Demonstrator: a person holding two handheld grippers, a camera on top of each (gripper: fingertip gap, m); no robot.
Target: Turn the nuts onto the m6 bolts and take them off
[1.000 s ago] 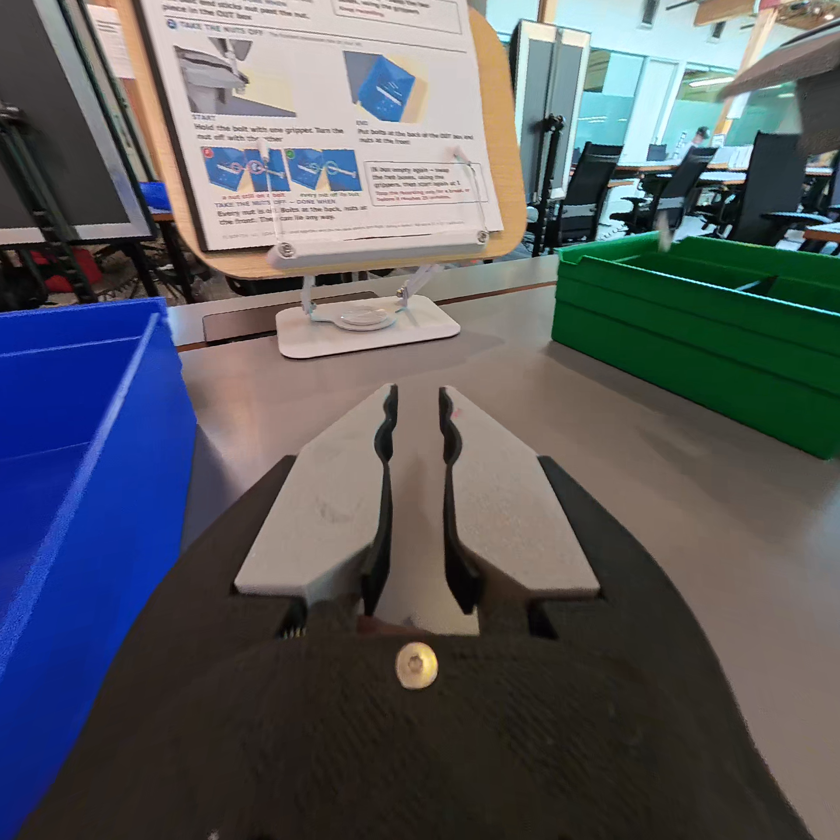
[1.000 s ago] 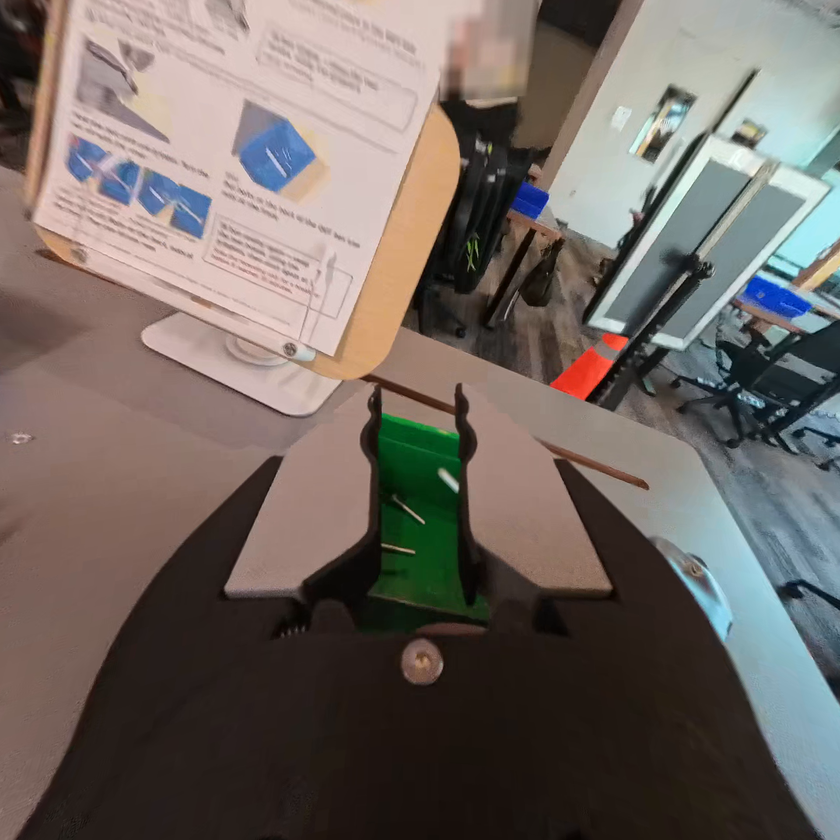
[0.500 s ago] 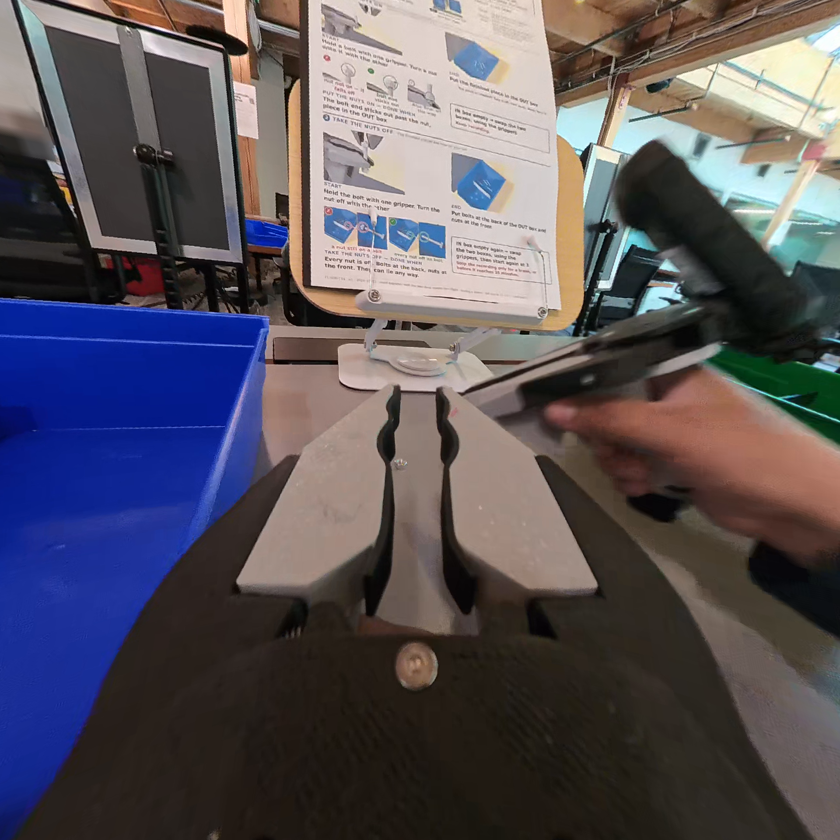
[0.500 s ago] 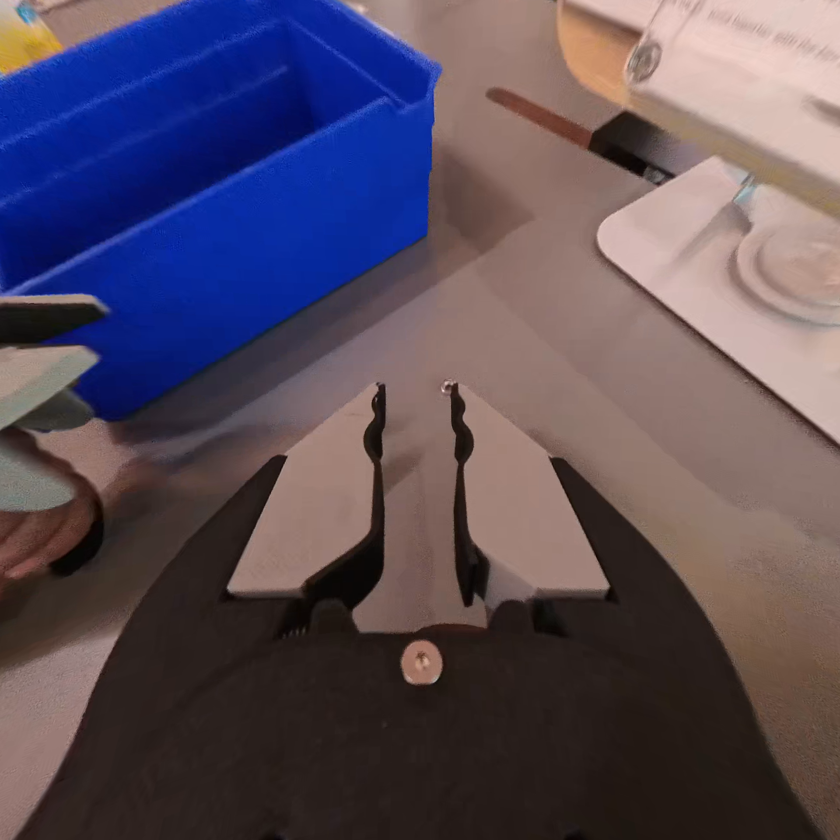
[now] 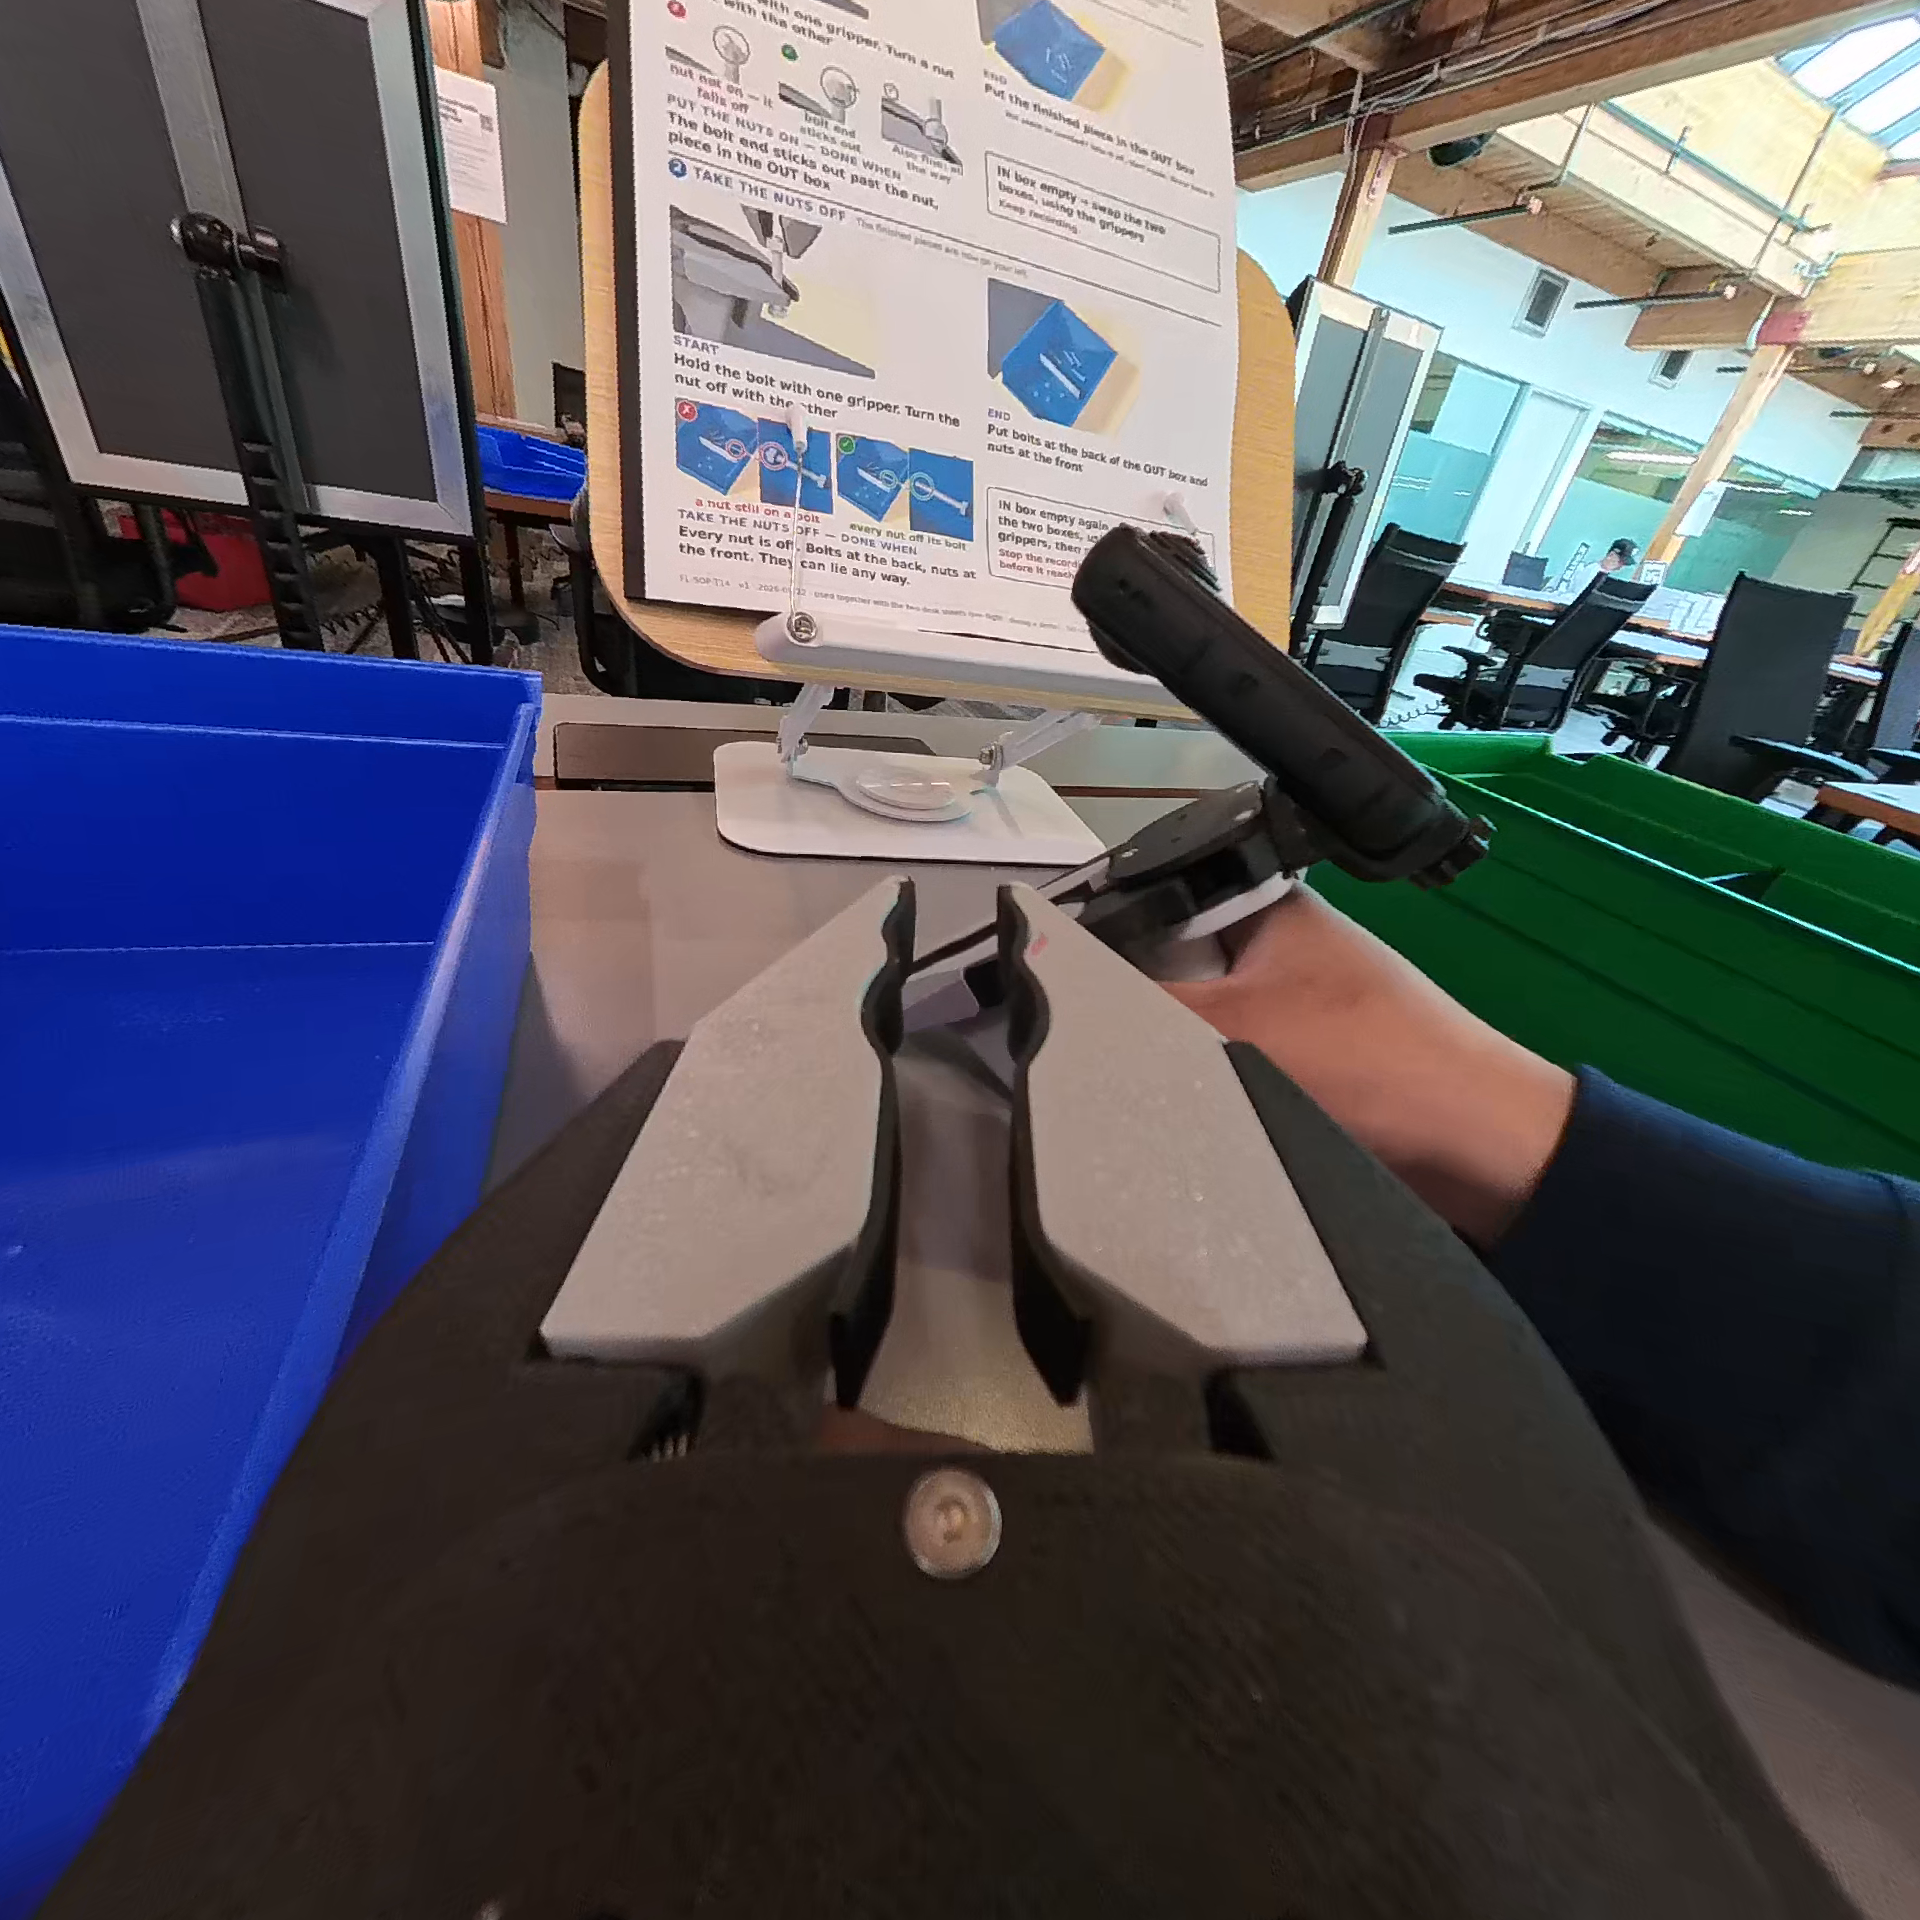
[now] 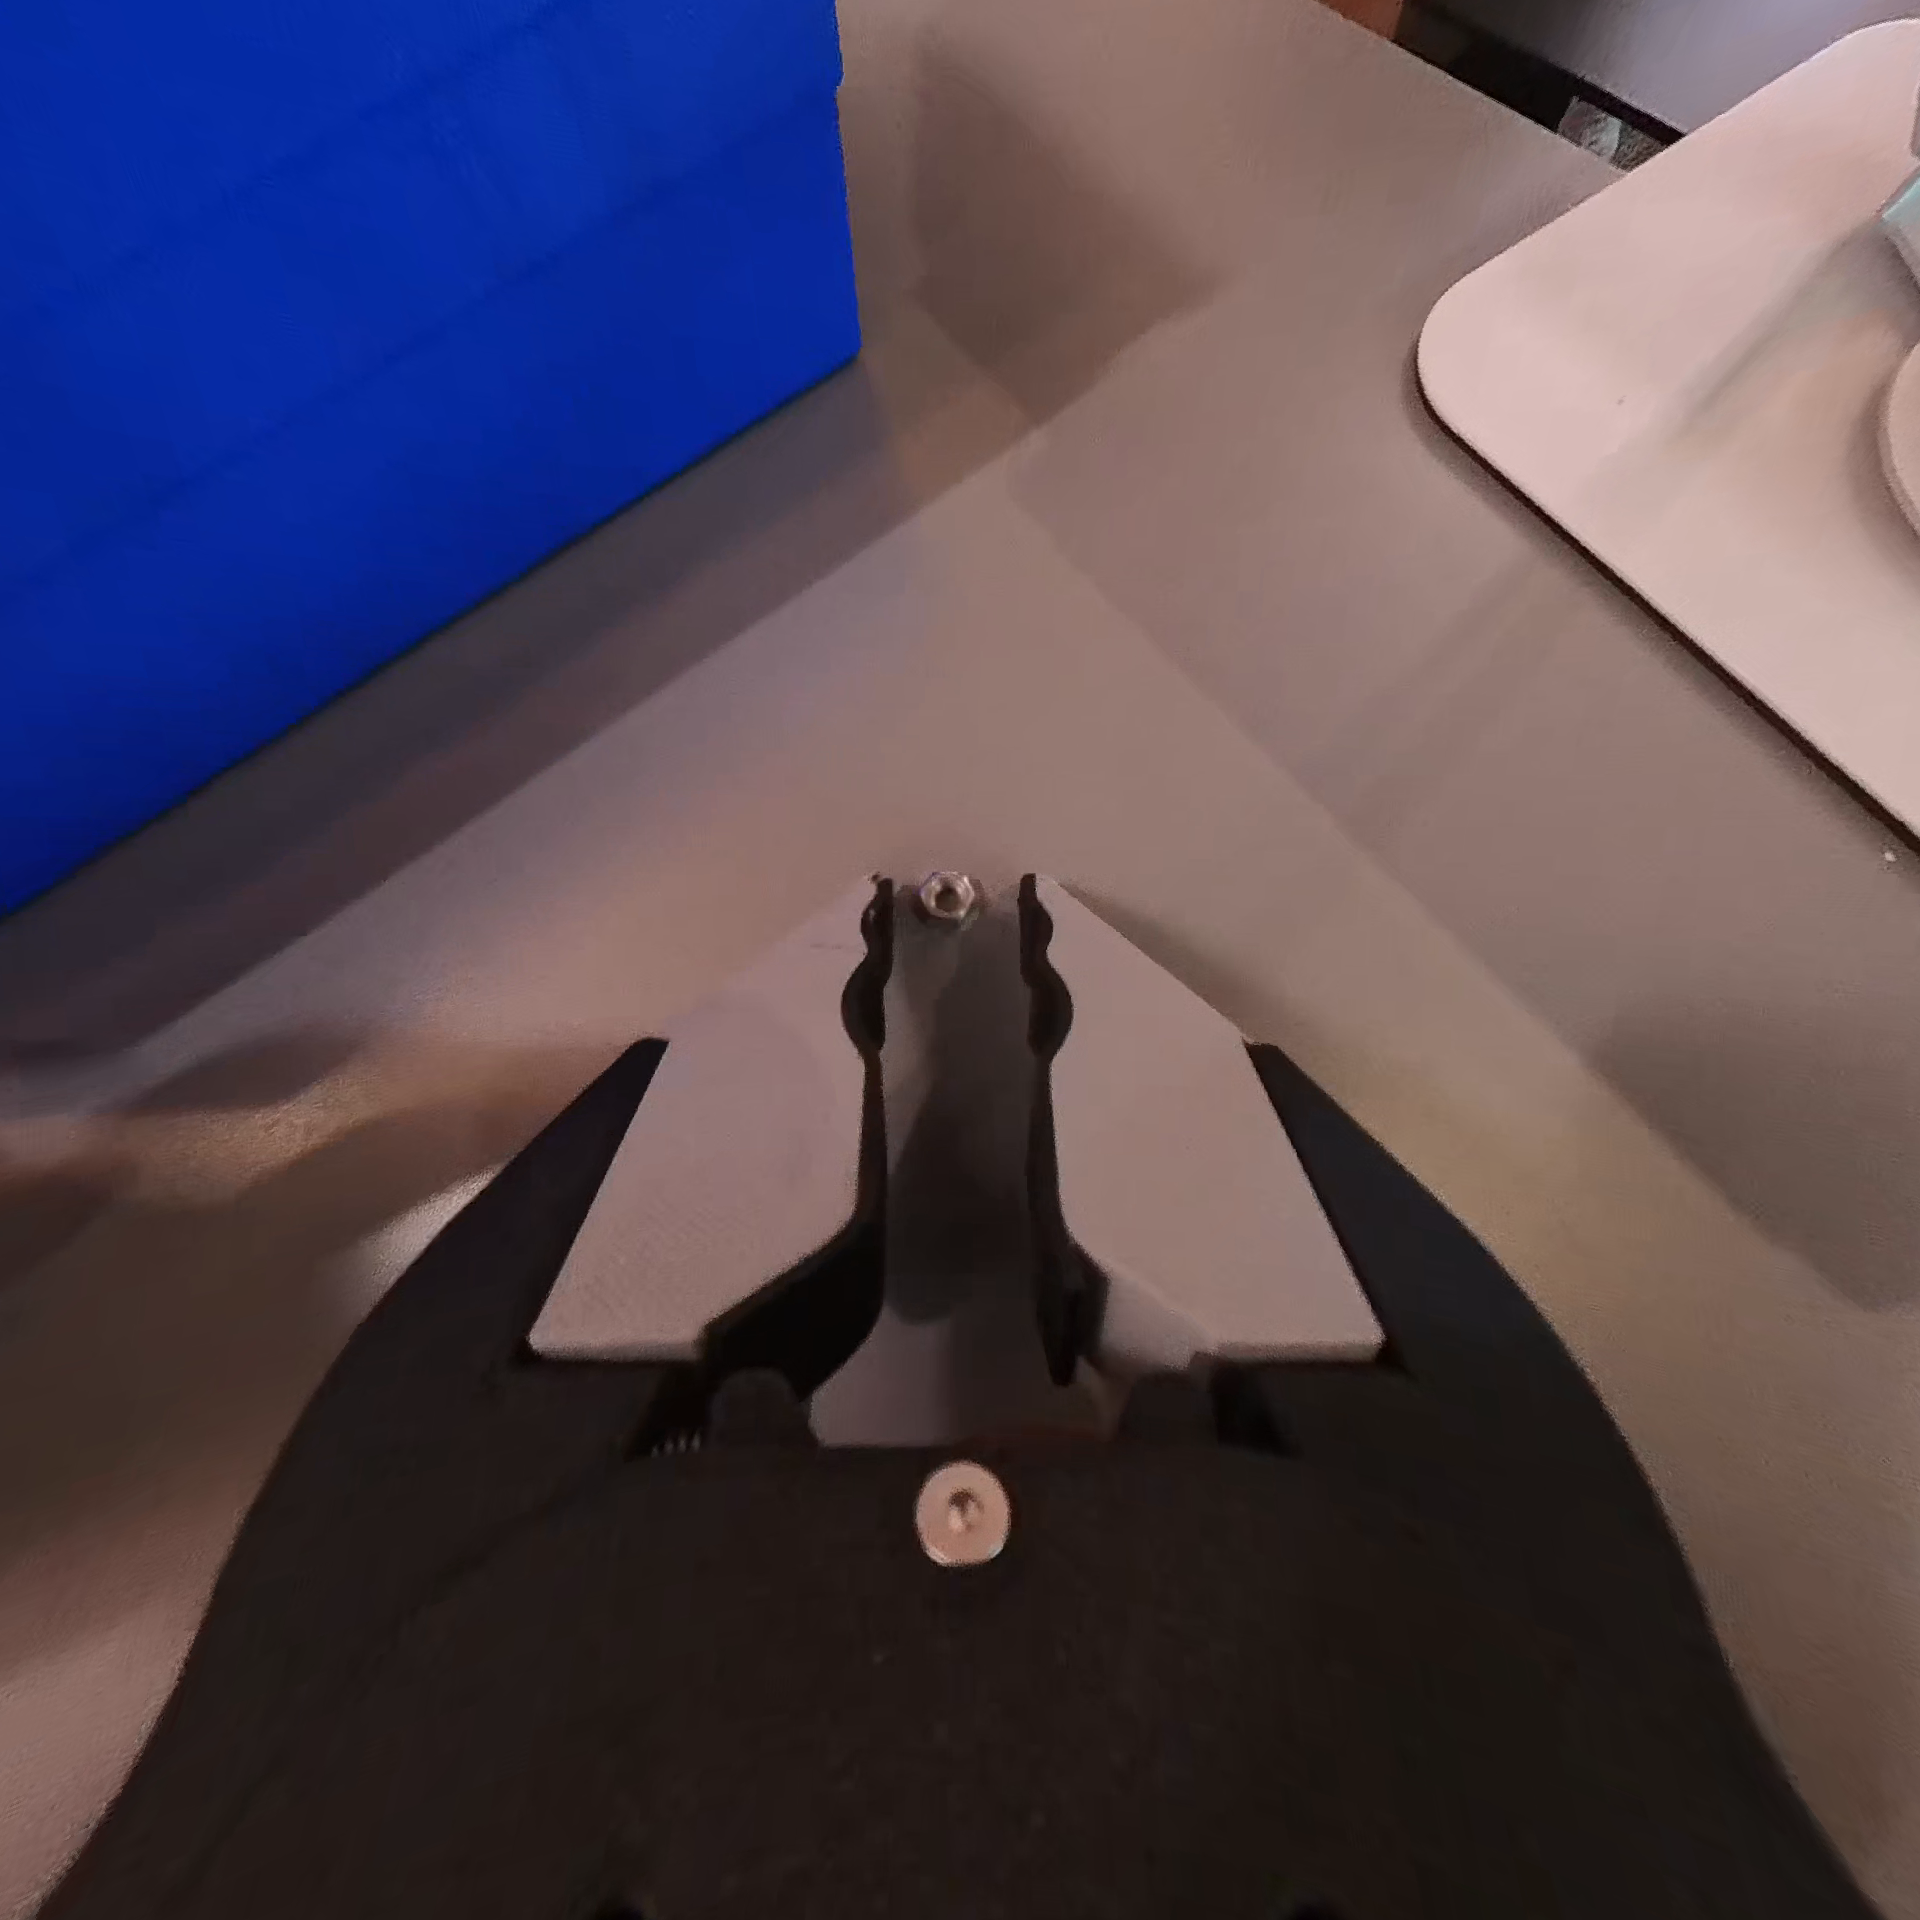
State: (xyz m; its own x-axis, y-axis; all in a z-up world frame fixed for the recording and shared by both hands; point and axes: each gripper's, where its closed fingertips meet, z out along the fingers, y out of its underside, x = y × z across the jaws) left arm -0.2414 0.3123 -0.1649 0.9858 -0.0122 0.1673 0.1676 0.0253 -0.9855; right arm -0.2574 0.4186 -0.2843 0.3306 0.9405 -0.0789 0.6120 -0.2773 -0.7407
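- The small silver hex nut (image 6: 943, 896) lies flat on the grey matte tabletop (image 6: 1195, 644), at 12 o'clock between the tips of the right gripper (image 6: 951, 904), touching neither finger.
- That right gripper's grey fingers stand a little apart, holding nothing.
- The left gripper (image 5: 954, 914) hovers over the same table with a narrow gap between its fingers, gripping nothing.
- In the left wrist view, the right gripper (image 5: 940, 1003) reaches in from 2 o'clock, held by a person's hand (image 5: 1351, 1039).
- A blue plastic bin (image 5: 239, 987) sits at 9 o'clock, a green plastic bin (image 5: 1662, 935) at 3 o'clock.
- A printed instruction sheet (image 5: 914, 312) with pictures and text stands at 12 o'clock on a white-footed stand (image 5: 904, 810).
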